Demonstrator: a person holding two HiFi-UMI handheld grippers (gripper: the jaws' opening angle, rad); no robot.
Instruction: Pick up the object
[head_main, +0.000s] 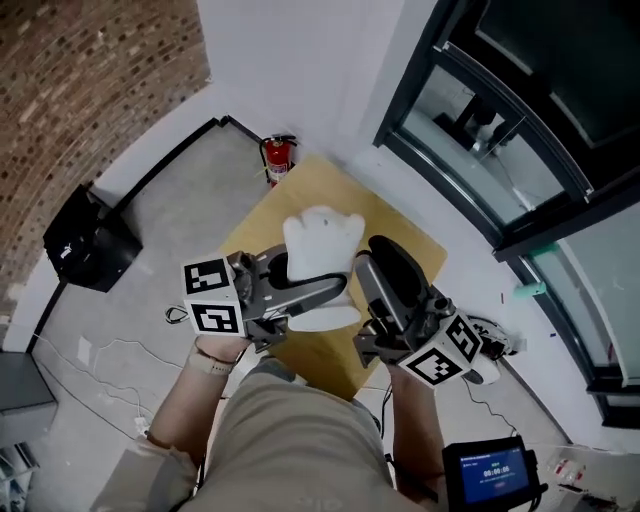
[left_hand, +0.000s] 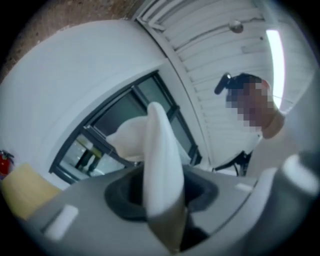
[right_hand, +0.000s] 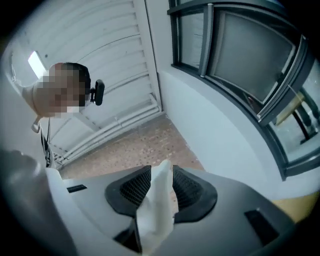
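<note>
Tan-shirted torso (head_main: 285, 440) sits lowest in head view, with a black screen device (head_main: 492, 472) behind the right gripper. Left gripper (left_hand: 161, 192) is clamped tight on the white object (head_main: 320, 245), its dark pads pressing a thin white fold. Right gripper (right_hand: 159, 187) is also clamped, with a white flap pinched between its ribbed pads. The object is lifted between both tools, its bulk just past the jaw tips. A wooden table (head_main: 300, 195) lies below the grippers. A black box (head_main: 85, 240) sits on the floor, well out to the left gripper's left. A red fire extinguisher (head_main: 278, 160) stands beyond the table, ahead of the jaws.
</note>
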